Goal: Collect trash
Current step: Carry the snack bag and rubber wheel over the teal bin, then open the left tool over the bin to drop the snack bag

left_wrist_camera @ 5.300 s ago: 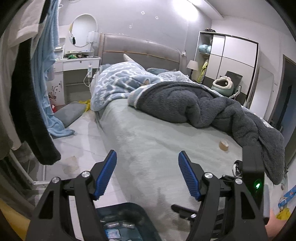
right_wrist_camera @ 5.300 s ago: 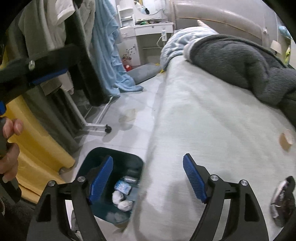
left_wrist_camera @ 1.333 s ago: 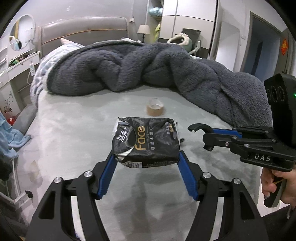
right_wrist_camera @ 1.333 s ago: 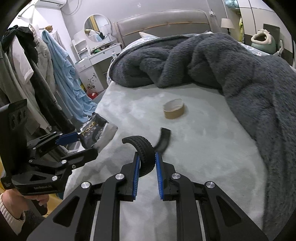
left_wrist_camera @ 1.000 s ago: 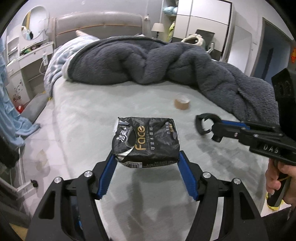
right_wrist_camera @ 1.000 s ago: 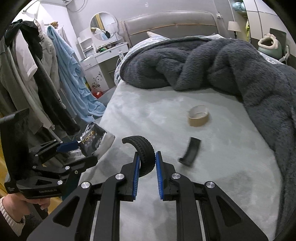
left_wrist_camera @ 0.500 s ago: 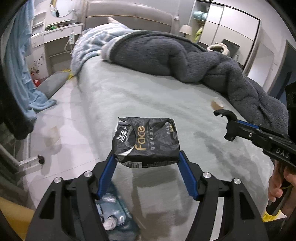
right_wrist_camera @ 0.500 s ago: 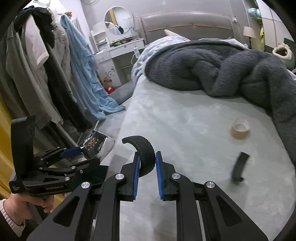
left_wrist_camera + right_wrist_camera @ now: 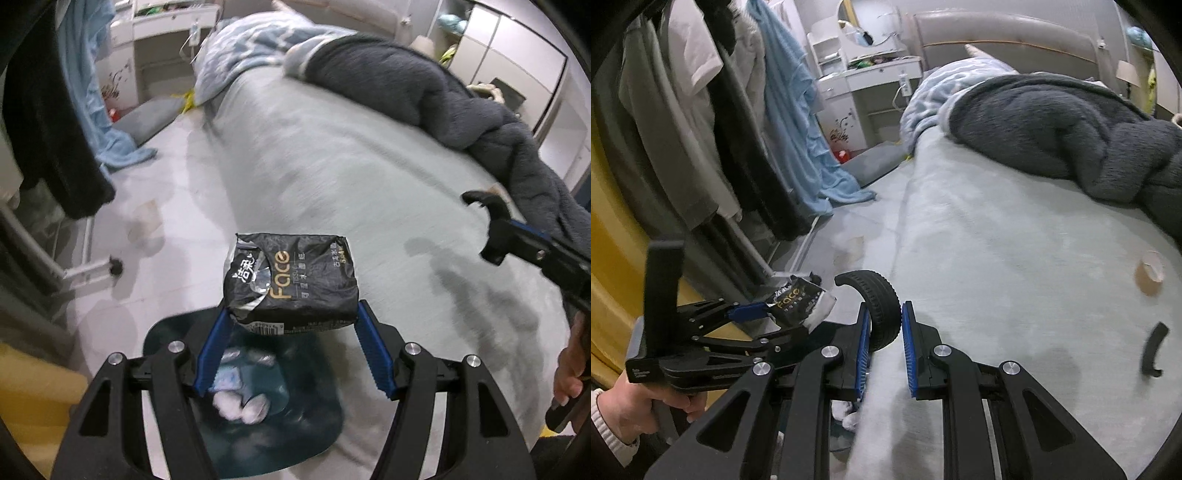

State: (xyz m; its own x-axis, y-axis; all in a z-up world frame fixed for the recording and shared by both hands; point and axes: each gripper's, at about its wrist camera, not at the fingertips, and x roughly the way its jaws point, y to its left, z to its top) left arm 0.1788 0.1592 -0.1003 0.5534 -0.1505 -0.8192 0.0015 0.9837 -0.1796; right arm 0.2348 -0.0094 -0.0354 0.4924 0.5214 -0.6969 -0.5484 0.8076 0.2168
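Note:
My left gripper (image 9: 290, 325) is shut on a black "Face" tissue pack (image 9: 291, 282) and holds it in the air above a dark blue trash bin (image 9: 306, 428) on the floor beside the bed. The pack also shows in the right wrist view (image 9: 798, 301). My right gripper (image 9: 884, 328) is shut on a curved piece of black tyre (image 9: 881, 306) over the bed's near edge; it shows in the left wrist view (image 9: 487, 214) at the right. A brown tape roll (image 9: 1149, 272) and a black curved strip (image 9: 1153, 349) lie on the bed.
The bin holds white crumpled tissues (image 9: 240, 402). The grey bed sheet (image 9: 1015, 229) carries a dark fleece blanket (image 9: 1071, 129). A clothes rack with hanging garments (image 9: 713, 122) stands left, with its wheeled foot (image 9: 116, 266) on the tiled floor. A vanity desk (image 9: 871, 79) is behind.
Both grippers have swung left and down from the bed toward the floor. The trash bin has come into full view under the tissue pack. Both grips are unchanged.

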